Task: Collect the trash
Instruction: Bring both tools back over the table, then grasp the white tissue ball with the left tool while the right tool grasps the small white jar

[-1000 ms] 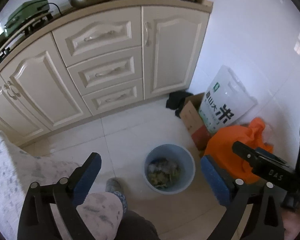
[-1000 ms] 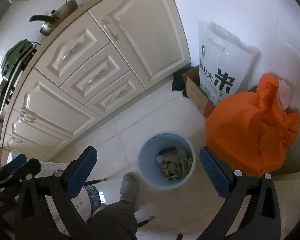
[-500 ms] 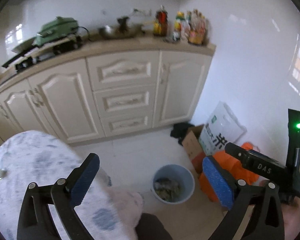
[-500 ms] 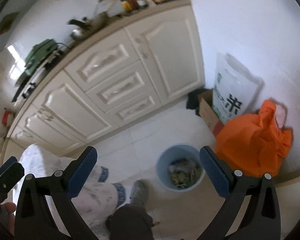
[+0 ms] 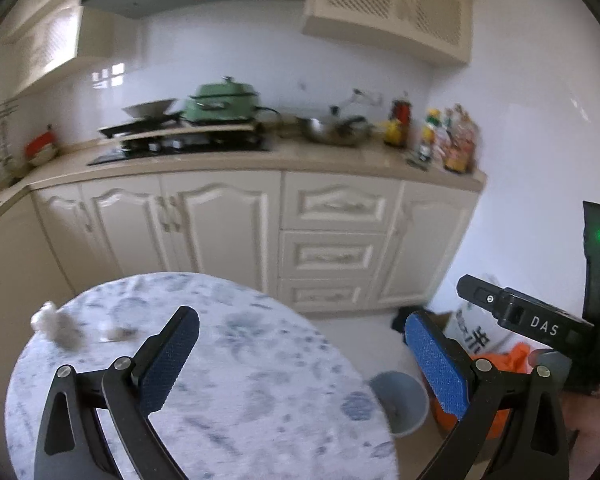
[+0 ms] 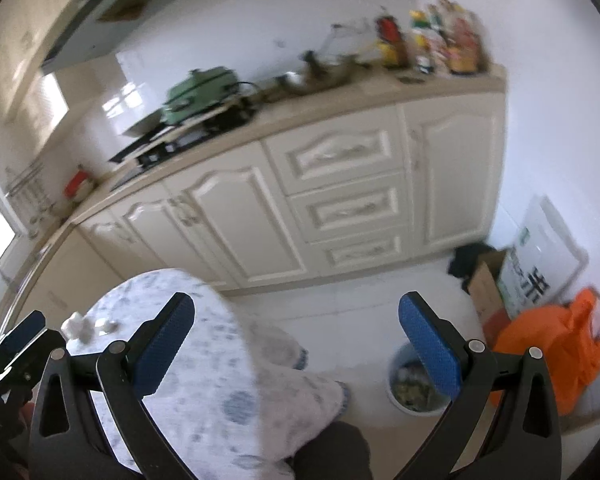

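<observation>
Crumpled white tissue scraps [image 5: 56, 326] lie at the far left of a round table with a blue-patterned cloth [image 5: 260, 380]; a smaller wad [image 5: 118, 333] sits beside them. The right wrist view shows the same scraps [image 6: 82, 326] on the cloth [image 6: 204, 392]. A light blue bin [image 5: 404, 400] with trash in it stands on the floor right of the table, also in the right wrist view as the bin [image 6: 408, 390]. My left gripper [image 5: 300, 354] is open over the table, holding nothing. My right gripper [image 6: 296, 344] is open and holds nothing.
Cream kitchen cabinets [image 5: 332, 240] run along the back under a counter with a green pot [image 5: 222, 102], a wok and bottles. An orange bag [image 6: 556, 344], a rice sack [image 6: 536, 264] and a cardboard box [image 6: 486, 292] crowd the right wall. A dark trouser leg [image 6: 332, 452] shows below.
Both views have swung up from the floor and bin toward the table and counter. The table top and its tissue scraps have come into sight. Both grippers stayed open.
</observation>
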The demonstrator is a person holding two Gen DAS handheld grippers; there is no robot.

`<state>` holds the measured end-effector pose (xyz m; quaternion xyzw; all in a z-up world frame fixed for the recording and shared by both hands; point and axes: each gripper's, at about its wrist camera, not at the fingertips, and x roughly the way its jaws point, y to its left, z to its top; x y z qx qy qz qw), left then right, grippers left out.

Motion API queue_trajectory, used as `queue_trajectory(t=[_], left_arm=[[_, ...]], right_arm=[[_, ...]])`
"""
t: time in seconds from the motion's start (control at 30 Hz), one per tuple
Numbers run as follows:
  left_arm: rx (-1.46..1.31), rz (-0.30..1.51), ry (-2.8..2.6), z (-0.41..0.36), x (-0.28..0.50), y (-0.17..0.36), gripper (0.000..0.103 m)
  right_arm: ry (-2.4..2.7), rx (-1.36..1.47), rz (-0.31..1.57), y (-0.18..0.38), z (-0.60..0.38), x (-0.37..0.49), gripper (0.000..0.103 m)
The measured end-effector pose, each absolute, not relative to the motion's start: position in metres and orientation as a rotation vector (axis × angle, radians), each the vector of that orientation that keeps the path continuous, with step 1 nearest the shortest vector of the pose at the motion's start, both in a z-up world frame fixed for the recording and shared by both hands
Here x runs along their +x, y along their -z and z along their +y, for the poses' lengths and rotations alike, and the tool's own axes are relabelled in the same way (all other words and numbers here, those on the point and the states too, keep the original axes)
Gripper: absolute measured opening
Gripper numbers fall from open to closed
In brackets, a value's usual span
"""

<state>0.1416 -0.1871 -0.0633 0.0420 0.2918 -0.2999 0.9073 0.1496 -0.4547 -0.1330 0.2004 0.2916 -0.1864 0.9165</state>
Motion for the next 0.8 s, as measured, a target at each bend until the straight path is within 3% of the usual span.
queue_trajectory(t=[0.4, 0.8], left_arm=[[-0.016, 0.506, 0.414, -0.058, 0.081, 0.039, 0.102], [-0.076, 0.513, 0.222, 0.004, 0.066, 0.047, 0.102]], right_arm=[[0.193, 0.279, 0.589, 0.105, -0.364, 0.197, 0.103], [0.036, 0.158, 0.636, 0.113, -0.273, 0.257, 0.103]])
